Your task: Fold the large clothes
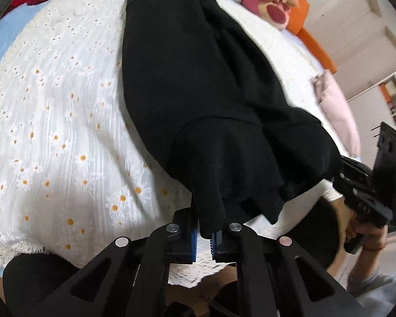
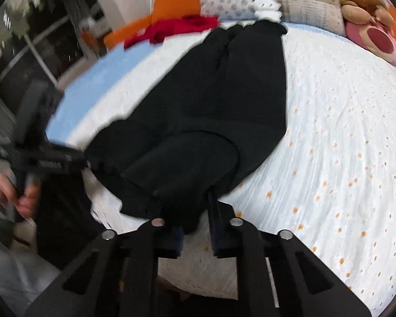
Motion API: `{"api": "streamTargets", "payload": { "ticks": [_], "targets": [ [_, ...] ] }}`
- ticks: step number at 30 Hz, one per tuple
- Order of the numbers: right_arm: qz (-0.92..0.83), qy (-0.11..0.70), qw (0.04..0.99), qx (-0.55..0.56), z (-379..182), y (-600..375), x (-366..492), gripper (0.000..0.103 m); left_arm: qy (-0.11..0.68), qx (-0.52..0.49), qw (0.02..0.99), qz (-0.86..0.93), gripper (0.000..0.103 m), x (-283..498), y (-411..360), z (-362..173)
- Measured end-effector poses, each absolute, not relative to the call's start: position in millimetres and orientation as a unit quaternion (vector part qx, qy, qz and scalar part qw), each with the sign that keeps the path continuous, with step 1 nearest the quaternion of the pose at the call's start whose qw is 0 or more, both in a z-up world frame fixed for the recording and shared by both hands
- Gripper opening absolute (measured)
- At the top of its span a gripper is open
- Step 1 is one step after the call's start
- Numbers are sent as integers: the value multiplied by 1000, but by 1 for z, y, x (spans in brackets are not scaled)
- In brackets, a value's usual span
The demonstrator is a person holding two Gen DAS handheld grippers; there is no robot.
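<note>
1. Garment (image 1: 198,92) lies lengthwise on the bed (image 1: 52,132), narrowed already.
2. Your left gripper (image 1: 204,235) and right gripper (image 2: 195,227) both clench its near hem.
3. Folding the near end toward the far end seems left.

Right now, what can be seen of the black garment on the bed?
The black garment is soft, matte knit, laid lengthwise on the white daisy-print bedspread, its far end by the pillows. The near hem is bunched and ribbed. The left claw is shut on one hem corner, and the right claw pinches the other.

Black garment (image 1: 198,92) lengthwise on bed
</note>
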State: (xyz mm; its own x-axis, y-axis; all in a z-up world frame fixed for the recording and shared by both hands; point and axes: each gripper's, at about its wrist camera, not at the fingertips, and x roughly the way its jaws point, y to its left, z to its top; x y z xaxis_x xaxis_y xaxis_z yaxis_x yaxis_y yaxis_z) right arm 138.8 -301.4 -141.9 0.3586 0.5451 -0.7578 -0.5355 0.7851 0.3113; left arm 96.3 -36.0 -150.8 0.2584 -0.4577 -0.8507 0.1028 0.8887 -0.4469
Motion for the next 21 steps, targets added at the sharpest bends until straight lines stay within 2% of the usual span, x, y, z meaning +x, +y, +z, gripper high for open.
{"api": "streamTargets", "payload": {
  "ticks": [4,11,19,21],
  "targets": [
    [331,442,833,38,-113,-312,163,10,542,-224,779,-222,11,119,-11,-115],
    [314,395,864,15,-66,-294,243,6,493,-190,822,-214,12,212,-3,-66],
    [273,404,873,20,-68,-267,370,6,498,-207,826,-164,12,330,17,-87],
    [256,411,875,16,-80,-263,397,5,497,-211,828,-151,12,350,0,-101]
  ]
}}
